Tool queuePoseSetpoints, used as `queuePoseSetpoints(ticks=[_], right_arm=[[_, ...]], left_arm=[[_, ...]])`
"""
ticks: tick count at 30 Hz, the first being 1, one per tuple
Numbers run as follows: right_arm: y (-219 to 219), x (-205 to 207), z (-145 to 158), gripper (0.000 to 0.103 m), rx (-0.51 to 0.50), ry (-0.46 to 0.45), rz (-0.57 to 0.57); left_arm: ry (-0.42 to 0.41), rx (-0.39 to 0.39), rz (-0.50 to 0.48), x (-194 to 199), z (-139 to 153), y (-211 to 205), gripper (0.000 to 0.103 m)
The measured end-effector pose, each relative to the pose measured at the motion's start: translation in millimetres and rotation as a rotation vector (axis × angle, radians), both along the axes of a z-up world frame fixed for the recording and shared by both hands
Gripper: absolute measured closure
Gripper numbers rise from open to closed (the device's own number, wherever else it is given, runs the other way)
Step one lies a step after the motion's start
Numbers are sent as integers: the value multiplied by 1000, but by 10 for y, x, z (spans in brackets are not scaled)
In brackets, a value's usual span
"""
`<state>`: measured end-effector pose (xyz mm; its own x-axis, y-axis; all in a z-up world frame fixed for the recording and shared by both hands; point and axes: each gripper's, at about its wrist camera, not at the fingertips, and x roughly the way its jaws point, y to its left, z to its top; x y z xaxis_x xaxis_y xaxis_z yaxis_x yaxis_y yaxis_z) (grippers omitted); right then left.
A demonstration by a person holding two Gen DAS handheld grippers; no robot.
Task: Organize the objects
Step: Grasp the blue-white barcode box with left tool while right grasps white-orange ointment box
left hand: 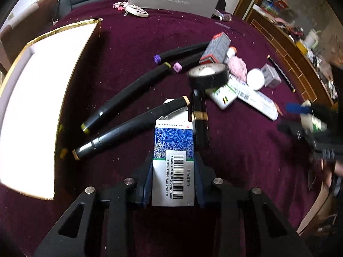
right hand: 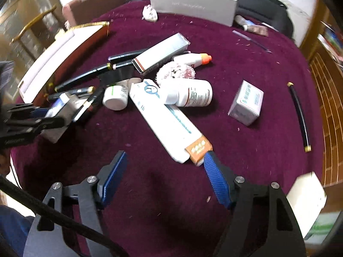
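My left gripper [left hand: 173, 160] is shut on a blue-and-white medicine box [left hand: 173, 150] with a barcode, held above the maroon tablecloth [left hand: 128, 42]. It also shows in the right wrist view [right hand: 57, 109] at the left. My right gripper [right hand: 165, 160] is open and empty; its right finger [right hand: 216, 180] is next to the end of a long white box [right hand: 169, 120]. Black markers [left hand: 126, 98], a roll of black tape [left hand: 208, 75], a white pill bottle [right hand: 190, 94] and a small grey box [right hand: 246, 102] lie scattered. A gold-rimmed white tray [left hand: 42, 90] stands at the left.
A grey box [left hand: 171, 0] stands at the table's far edge. A black pen [right hand: 299, 115] lies at the right. A glue bottle [right hand: 193, 60], a pink puff [right hand: 175, 70] and a long grey box [right hand: 160, 51] lie mid-table. Wooden shelves [left hand: 289, 42] stand beyond the right edge.
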<state>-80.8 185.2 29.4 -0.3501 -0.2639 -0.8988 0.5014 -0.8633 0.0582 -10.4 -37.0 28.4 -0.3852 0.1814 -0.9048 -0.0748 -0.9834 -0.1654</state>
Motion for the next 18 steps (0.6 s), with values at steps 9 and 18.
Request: queuePoseSetpoints(ticks=[9, 18], right_arm=[[-106, -482, -166, 29, 60, -76, 76], [-384, -240, -203, 76, 76, -80, 96]], left_arm=[[-10, -48, -2, 21, -40, 60, 73], [13, -53, 0, 52, -120, 65, 74]])
